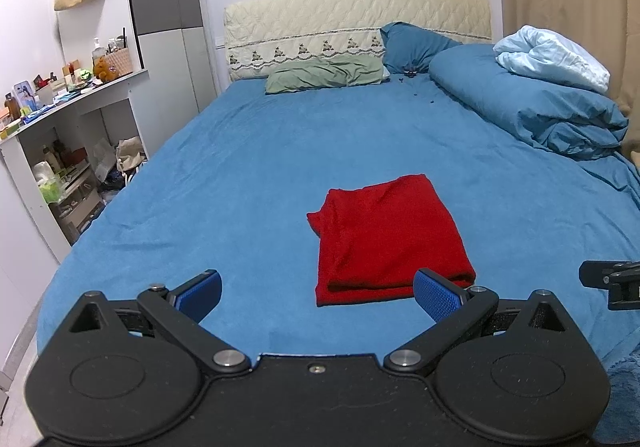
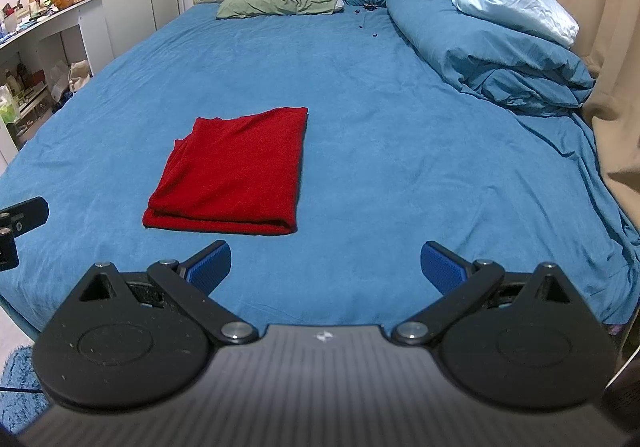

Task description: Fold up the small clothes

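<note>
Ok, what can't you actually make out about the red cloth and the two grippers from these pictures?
- Red cloth: what garment it is and its inner layers, hidden by its own folds in both views.
- Right gripper: in the left wrist view only a black piece shows, cut by the right edge.
- Left gripper: in the right wrist view, cut by the left edge.
- Dark specks near the pillows: too small.
</note>
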The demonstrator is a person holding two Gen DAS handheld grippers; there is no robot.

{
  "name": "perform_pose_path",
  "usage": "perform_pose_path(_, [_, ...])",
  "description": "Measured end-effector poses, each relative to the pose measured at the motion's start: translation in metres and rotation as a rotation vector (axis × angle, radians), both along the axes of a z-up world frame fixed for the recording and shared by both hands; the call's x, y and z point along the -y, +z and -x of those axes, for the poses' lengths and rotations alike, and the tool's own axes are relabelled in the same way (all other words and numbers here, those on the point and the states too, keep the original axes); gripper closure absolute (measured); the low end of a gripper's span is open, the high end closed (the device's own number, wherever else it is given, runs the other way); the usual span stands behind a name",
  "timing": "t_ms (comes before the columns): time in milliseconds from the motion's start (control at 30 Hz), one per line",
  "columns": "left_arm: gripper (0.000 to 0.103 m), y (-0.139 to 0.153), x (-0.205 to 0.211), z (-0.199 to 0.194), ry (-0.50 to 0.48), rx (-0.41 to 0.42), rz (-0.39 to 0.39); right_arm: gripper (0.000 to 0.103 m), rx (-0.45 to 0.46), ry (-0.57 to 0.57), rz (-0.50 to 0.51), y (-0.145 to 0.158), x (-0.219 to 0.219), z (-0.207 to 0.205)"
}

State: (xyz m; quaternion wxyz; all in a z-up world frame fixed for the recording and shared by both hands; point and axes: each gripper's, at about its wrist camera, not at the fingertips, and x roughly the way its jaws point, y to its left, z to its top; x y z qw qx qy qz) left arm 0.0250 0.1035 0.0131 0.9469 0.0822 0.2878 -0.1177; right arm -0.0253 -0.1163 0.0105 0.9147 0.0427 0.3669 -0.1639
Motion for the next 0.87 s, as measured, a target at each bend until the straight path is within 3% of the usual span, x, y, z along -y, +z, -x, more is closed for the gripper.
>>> perform_pose_path(867, [0.0,0.0002,-0.0061,-0.0011,0.028,0.005,0.02,0.0,0.002,-0.006,0.005,0.0034,-0.0035,-0.0022])
